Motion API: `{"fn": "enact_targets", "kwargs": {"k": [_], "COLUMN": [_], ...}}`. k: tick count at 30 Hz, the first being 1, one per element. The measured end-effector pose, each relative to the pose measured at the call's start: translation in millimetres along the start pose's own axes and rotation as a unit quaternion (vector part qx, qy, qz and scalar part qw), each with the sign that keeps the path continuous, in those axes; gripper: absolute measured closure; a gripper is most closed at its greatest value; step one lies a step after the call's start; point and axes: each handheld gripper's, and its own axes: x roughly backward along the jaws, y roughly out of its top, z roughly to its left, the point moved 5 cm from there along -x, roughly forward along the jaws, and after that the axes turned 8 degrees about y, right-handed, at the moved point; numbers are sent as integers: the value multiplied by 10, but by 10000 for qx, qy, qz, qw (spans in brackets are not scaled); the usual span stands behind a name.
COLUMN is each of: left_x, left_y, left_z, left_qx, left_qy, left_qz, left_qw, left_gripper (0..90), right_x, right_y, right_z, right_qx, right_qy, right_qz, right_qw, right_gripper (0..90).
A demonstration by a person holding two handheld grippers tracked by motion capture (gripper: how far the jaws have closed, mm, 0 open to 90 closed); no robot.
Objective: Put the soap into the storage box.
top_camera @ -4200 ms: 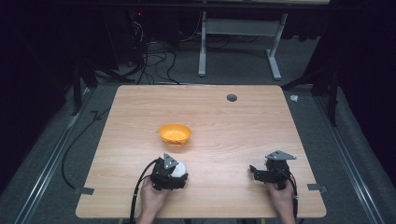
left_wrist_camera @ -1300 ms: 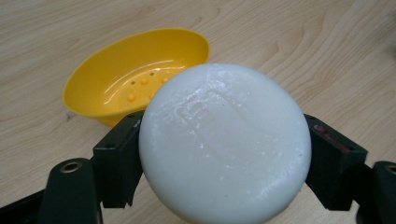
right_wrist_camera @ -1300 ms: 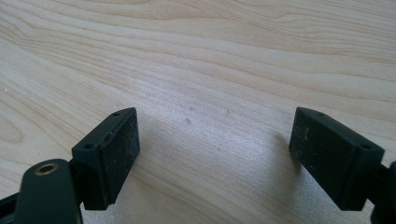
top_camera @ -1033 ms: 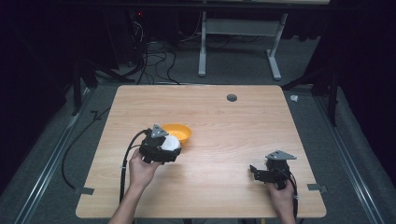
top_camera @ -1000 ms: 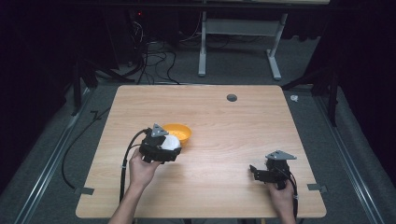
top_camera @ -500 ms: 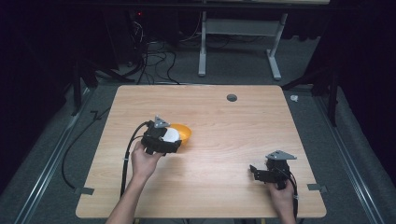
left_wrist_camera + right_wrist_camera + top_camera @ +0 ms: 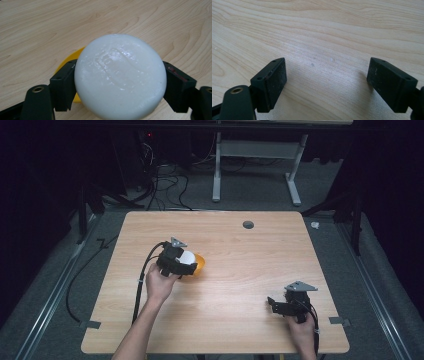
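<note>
Wooden table [image 7: 240, 285]: left hand-held gripper [image 7: 183, 261] clamps white ball [image 7: 120, 77] over orange bowl [image 7: 199, 265]; right hand-held gripper [image 7: 274, 304] gapes empty

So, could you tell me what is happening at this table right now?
A person works with a hand-held gripper in each hand. The left hand-held gripper is shut on a white ball and holds it beside and partly over an orange bowl on the wooden table; the ball is not yet in the bowl. The right hand-held gripper sits near the table's front right corner with its jaws open and nothing between them.
</note>
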Motion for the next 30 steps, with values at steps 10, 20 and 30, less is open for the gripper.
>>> {"fn": "enact_targets", "kwargs": {"k": [10, 20, 30], "left_x": [-155, -360, -473], "left_y": [3, -21, -44], "left_z": [88, 157, 135], "left_qx": [218, 376, 412], "left_qy": [89, 209, 259], "left_qz": [129, 307, 419], "left_qw": [9996, 9986, 9979], "left_gripper": [245, 245, 244], "right_x": [-2, -1, -1], "right_y": [2, 1, 1], "right_z": [3, 2, 2], "right_qx": [-4, -19, -11], "right_qy": [-12, -11, -16], "right_qz": [6, 4, 6], "right_qw": [10000, 10000, 10000], "right_gripper": [170, 170, 170]}}
